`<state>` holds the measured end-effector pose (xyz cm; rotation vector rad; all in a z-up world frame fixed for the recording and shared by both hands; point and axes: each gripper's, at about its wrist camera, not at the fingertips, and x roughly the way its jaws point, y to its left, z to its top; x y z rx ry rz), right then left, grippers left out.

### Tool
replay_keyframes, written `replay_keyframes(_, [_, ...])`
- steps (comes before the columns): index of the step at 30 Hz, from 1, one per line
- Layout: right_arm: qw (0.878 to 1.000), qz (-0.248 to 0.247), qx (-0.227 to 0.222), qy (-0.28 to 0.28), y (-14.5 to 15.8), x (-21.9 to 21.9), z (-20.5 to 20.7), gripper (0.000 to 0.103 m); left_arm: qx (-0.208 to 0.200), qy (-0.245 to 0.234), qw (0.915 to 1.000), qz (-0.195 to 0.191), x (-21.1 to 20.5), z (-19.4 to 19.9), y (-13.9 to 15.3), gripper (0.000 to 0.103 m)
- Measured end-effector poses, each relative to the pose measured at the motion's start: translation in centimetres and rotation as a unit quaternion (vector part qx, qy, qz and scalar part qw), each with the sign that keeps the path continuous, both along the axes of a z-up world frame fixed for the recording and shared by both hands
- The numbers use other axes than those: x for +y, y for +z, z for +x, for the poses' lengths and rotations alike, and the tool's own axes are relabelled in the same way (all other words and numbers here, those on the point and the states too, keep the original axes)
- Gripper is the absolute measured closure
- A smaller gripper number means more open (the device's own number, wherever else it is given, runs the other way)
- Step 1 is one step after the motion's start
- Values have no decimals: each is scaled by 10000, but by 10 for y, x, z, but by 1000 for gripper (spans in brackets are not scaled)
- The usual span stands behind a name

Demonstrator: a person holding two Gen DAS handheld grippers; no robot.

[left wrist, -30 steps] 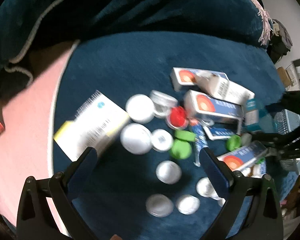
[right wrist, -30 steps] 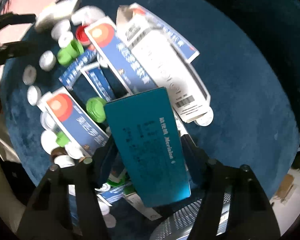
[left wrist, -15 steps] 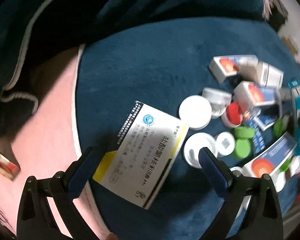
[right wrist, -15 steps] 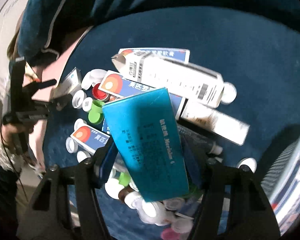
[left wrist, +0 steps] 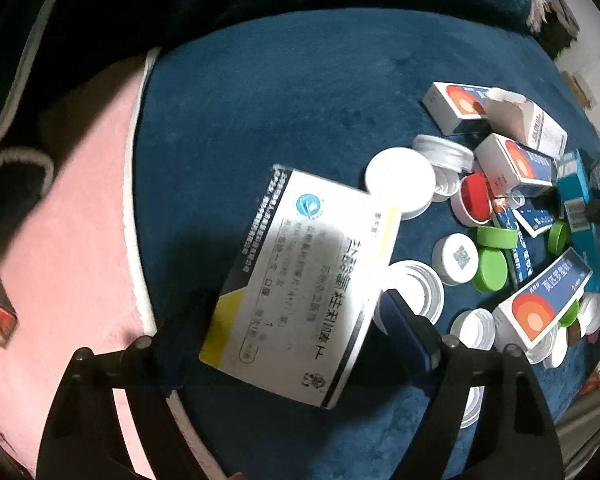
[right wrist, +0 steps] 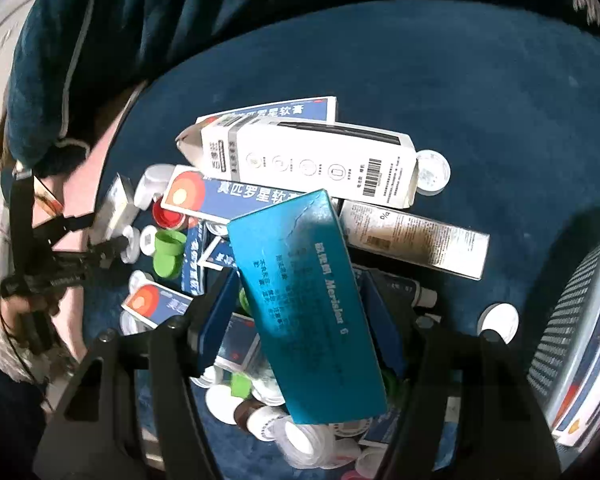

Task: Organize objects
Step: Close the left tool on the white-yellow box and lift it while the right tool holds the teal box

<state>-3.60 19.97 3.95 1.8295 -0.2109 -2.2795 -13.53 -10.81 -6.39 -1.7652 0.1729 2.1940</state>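
- Only the left wrist view shows the white medicine box with a yellow corner, gripped between the fingers of the left gripper; its long axis tilts from near left to far right over the blue blanket.
- Beside it on the right lie white lids, green caps, a red cap and orange-and-blue ointment boxes, with a pink cloth on the left.
- Conversely, the right wrist view shows the teal box clamped in the right gripper, raised above the pile, its long axis running from the near right up to the far left.
- Behind it, seen only here, lie a long white box with a barcode, a silver carton and a mesh basket at the right edge.
- At far left in this view the left gripper appears small, holding its white box.
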Motion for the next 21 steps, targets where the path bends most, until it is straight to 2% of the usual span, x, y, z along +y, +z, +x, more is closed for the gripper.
replay_keyframes(3, [9996, 245, 21, 127, -1, -5, 4, 35, 4, 64, 10000, -33, 2, 1, 2, 18])
replay_keyframes(6, [9987, 473, -15, 212, -7, -9, 5, 34, 71, 55, 10000, -35, 5, 5, 2, 24])
replay_keyframes(7, [9980, 591, -51, 237, -10, -10, 6, 34, 61, 64, 10000, 3, 5, 5, 3, 28])
replay_keyframes(10, [9963, 763, -215, 338, -18, -14, 8, 37, 24, 184, 9997, 176, -2, 12, 10, 30])
replay_keyframes(11, [9960, 804, -160, 360, -17, -14, 9, 43, 12, 219, 9995, 235, -3, 12, 11, 30])
replay_keyframes(14, [9951, 881, 5, 443, -12, -16, 10, 43, 76, 237, 9994, 223, -3, 13, 13, 30])
replay_keyframes(18, [9953, 859, 9, 436, -12, -15, 10, 43, 200, 418, 9987, 209, -3, 13, 12, 28])
replay_keyframes(21, [9958, 811, 12, 416, -12, -17, 11, 43, 247, 711, 9963, 424, -9, 9, 13, 23])
